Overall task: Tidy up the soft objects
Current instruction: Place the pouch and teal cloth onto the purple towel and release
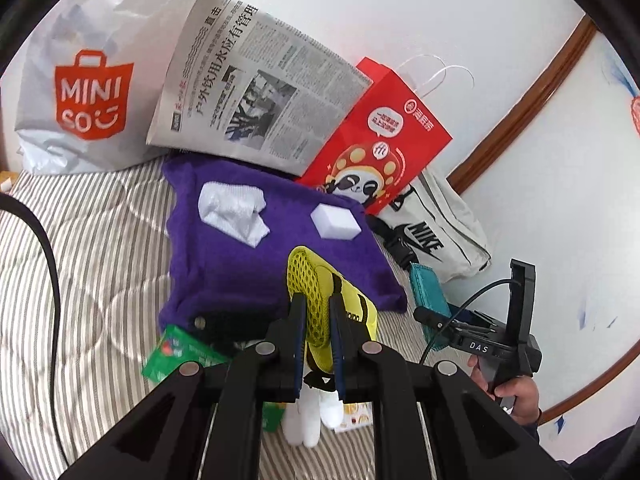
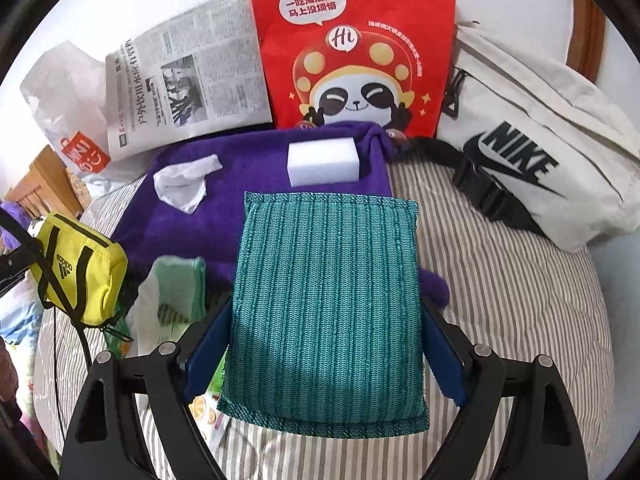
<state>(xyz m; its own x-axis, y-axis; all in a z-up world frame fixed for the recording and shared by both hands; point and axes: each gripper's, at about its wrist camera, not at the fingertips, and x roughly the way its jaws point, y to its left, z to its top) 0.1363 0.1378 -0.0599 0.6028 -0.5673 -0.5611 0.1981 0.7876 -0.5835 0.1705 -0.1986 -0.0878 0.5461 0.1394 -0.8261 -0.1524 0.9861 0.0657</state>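
My left gripper (image 1: 317, 304) is shut on a yellow Adidas pouch (image 1: 320, 280) and holds it above the near edge of a purple towel (image 1: 240, 264); the pouch also shows in the right wrist view (image 2: 80, 272). My right gripper (image 2: 326, 320) is shut on a teal knitted pad (image 2: 326, 304), held over the towel's (image 2: 248, 204) near right corner. On the towel lie a crumpled white cloth (image 1: 234, 212) (image 2: 184, 186) and a white sponge block (image 1: 336, 222) (image 2: 322, 162).
A striped bed cover (image 1: 88, 264) lies under everything. At the back stand a Miniso bag (image 1: 92, 96), a newspaper (image 1: 256, 92), a red panda paper bag (image 2: 352, 44) and a white Nike bag (image 2: 532, 160). Green packets (image 2: 176, 292) and a white soft item (image 1: 308, 416) lie near the towel's front.
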